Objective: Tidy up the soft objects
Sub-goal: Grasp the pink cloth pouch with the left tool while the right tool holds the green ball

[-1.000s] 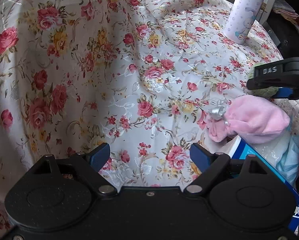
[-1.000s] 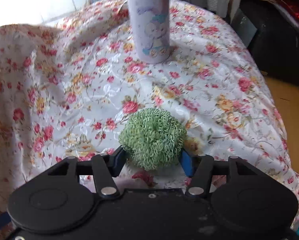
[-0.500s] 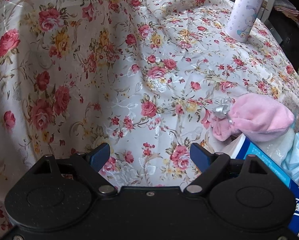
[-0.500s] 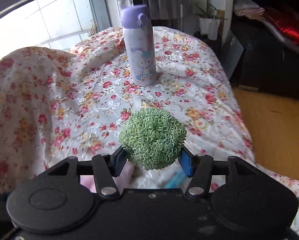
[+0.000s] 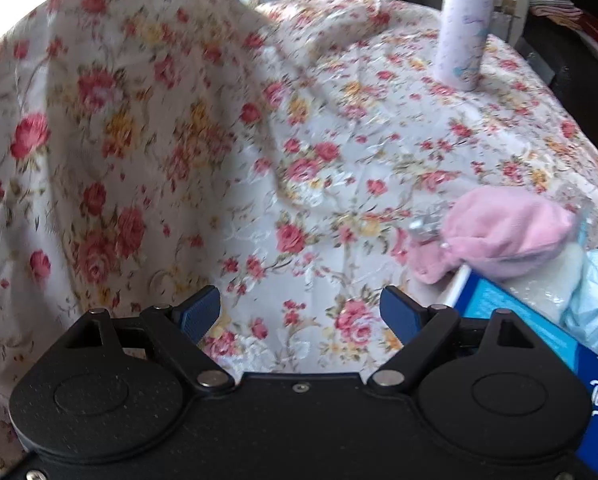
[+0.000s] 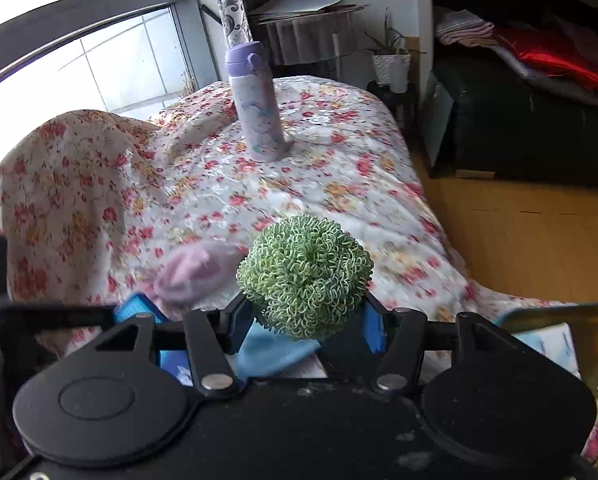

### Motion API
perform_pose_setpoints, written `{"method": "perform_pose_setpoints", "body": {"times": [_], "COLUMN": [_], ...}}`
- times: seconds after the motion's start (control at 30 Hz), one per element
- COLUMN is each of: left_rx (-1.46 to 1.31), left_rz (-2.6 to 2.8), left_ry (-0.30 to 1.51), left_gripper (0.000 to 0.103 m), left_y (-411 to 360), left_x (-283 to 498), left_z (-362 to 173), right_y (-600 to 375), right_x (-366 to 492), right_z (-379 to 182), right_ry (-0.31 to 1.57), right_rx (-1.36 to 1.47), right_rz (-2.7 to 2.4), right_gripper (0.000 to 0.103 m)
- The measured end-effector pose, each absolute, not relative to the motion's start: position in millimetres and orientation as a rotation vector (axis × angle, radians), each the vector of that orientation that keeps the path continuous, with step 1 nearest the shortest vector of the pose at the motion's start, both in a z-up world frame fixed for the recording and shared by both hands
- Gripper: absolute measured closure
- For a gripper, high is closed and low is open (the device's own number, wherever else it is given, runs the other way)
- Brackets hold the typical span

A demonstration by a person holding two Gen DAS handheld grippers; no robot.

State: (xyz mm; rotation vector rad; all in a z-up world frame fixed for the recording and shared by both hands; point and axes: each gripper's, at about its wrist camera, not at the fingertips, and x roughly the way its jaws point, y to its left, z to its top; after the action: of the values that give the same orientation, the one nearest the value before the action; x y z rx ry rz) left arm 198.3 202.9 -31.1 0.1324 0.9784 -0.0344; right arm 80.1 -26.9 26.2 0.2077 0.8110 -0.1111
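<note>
Right gripper [image 6: 305,322] clamped on a green curly ball [image 6: 305,276], blue pads pressing its two sides, ball lifted clear of the floral cloth [image 6: 227,184]. Round all over, no long axis to name, no end pointing anywhere.

Left gripper [image 5: 299,312] spread wide, nothing between the blue pads, only flowered fabric under the gap.

No true container in sight. Closest to one: a blue tissue pack [image 5: 519,312] at the near right edge of the left view, with a pink plush pouch [image 5: 503,232] resting against its top, a silver bow at the pouch's left end. Pouch lying flat, long axis running left to right across the left view, gathered neck toward the left. Beside the pack, a pale blue crumpled sheet [image 5: 595,292] and some clear wrapping, contents impossible to make out. Same pouch blurred in the right view, just left of the held ball, blue items below it.

Standing upright far back on the cloth: a lilac bottle [image 6: 257,108] with a purple cap, well apart from the soft things.

Wide bare stretch of cloth between pouch and bottle. Cloth bulging high on the left. On the right, cloth dropping off toward a wooden floor [image 6: 531,236], dark furniture beyond.
</note>
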Motion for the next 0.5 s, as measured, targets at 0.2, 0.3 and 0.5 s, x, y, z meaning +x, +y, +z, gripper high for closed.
{"method": "perform_pose_setpoints", "body": {"times": [0.2,0.3,0.5], "left_rx": [0.134,0.152,0.23], "left_rz": [-0.052,-0.039,-0.014], "left_ry": [0.946,0.912,0.918], "left_gripper": [0.019,0.019,0.019], "left_y": [198,195,182], "left_x": [196,193,192], "left_z": [-26,-22,-29], "right_y": [-33,-33,-24], "right_x": [49,42,31], "right_z": [15,11,1], "right_ry": [0.765,0.718,0.639], "right_rx": [0.19,0.17,0.117], "right_rz": [-0.088,-0.065,0.0], "right_gripper": [0.048,0.048,0.047]}}
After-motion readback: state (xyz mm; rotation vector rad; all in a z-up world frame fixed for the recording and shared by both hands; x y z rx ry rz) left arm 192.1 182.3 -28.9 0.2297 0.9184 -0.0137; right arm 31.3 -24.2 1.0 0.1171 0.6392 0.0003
